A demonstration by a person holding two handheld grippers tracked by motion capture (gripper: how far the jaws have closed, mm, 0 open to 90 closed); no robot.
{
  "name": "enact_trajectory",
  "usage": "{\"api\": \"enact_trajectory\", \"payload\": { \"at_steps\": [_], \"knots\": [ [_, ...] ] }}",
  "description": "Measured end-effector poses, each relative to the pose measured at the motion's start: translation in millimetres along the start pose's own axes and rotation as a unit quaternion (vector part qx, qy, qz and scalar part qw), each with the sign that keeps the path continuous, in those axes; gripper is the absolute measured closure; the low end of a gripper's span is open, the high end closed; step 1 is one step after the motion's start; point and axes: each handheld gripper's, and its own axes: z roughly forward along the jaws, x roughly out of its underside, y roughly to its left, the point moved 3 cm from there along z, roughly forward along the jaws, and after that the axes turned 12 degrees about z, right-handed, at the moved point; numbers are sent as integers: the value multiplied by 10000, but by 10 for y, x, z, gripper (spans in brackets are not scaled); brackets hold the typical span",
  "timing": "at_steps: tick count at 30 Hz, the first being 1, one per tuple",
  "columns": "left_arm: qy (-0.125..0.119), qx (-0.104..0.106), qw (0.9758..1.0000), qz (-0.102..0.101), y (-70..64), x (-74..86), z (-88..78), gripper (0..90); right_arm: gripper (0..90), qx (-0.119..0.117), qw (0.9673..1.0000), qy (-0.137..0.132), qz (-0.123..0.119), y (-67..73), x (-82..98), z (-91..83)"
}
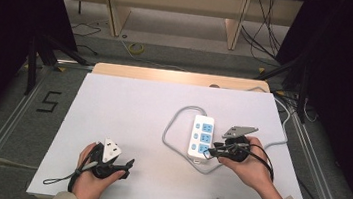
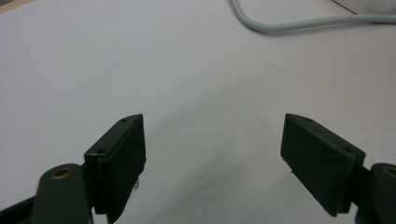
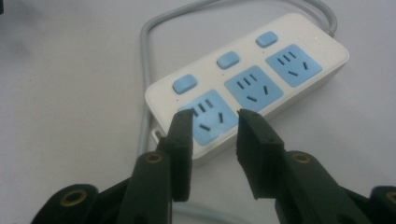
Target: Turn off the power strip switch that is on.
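Hovering our right claw point(image 3: 212, 119) just over the near end of the white power strip point(image 3: 247, 88), we keep its jaws a little apart and clamped on nothing, their tips above the nearest blue socket point(image 3: 209, 120). We judge this narrow gap suits pressing or nudging the strip rather than grasping its wide body. The strip lies flat on the desk point(image 1: 127, 114), directly ahead of that claw, its grey cable point(image 1: 174, 124) looping beyond. Our left claw point(image 2: 212, 154) rests well off to the side, jaws wide apart over bare desk, out of the way.
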Motion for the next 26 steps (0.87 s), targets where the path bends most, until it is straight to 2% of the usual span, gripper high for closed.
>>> {"api": "enact_trajectory", "payload": {
  "at_steps": [8, 19, 26],
  "knots": [
    [11, -6, 10000, -37, 12, 11, 0, 219, 605, -2, 9995, -303, 83, -79, 199, -105],
    [52, -15, 10000, -32, 28, 31, 22, 216, 568, 10, 9970, -713, 297, -165, 518, -263],
    [80, -30, 10000, -37, 69, 59, 56, 213, 516, 11, 9956, -863, 377, -156, 596, -271]
  ]
}}
